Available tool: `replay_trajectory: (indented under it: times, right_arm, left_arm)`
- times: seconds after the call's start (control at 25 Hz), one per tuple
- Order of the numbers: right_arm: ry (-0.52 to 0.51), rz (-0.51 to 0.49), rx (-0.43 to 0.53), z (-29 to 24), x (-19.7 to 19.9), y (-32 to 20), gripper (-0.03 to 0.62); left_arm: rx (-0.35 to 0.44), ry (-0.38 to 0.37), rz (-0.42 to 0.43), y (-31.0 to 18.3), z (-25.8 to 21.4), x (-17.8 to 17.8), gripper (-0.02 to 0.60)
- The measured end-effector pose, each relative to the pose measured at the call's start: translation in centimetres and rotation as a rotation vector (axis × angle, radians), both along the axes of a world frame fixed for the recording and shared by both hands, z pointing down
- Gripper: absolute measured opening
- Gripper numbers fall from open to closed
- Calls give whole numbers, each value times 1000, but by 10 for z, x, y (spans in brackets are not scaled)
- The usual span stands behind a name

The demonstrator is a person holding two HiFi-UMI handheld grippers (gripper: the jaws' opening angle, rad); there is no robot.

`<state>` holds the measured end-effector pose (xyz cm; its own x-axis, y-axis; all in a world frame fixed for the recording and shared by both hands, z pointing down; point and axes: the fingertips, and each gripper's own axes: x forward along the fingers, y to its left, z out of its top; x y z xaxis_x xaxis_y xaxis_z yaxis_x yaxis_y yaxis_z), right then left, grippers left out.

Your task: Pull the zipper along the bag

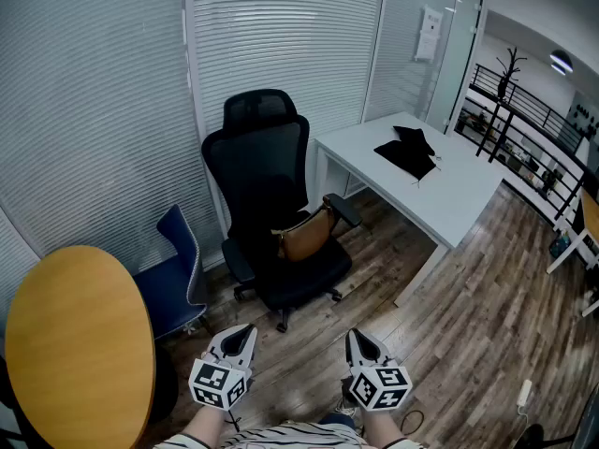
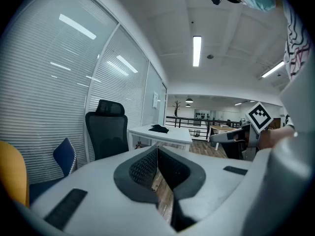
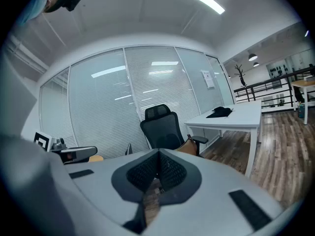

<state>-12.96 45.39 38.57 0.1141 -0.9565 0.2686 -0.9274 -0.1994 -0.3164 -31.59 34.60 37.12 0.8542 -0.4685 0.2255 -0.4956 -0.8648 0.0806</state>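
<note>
Left tongs (image 1: 243, 331) and right tongs (image 1: 358, 337) were both closed, gripping nothing. The brown bag (image 1: 304, 235) rested at the rear edge of the black chair (image 1: 257, 157) seat, against the backrest, well apart from both.

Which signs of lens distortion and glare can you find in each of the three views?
Head view: the blinds curve toward the edges. Left gripper view: black rounded corners; bright reflections streak the glass wall. Right gripper view: same dark rim; the ceiling light burns out white.
</note>
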Motion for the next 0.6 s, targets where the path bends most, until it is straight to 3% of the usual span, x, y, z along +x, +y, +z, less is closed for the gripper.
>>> replay_trajectory:
  times: [0.32, 0.6]
  right_arm:
    - [-8, -1, -2, 4, 13, -12, 28]
    - [-64, -5, 12, 16, 45, -41, 35]
  left_arm:
    - [-10, 5, 22, -7, 5, 17, 29]
    - [-11, 32, 47, -25, 9, 52, 32]
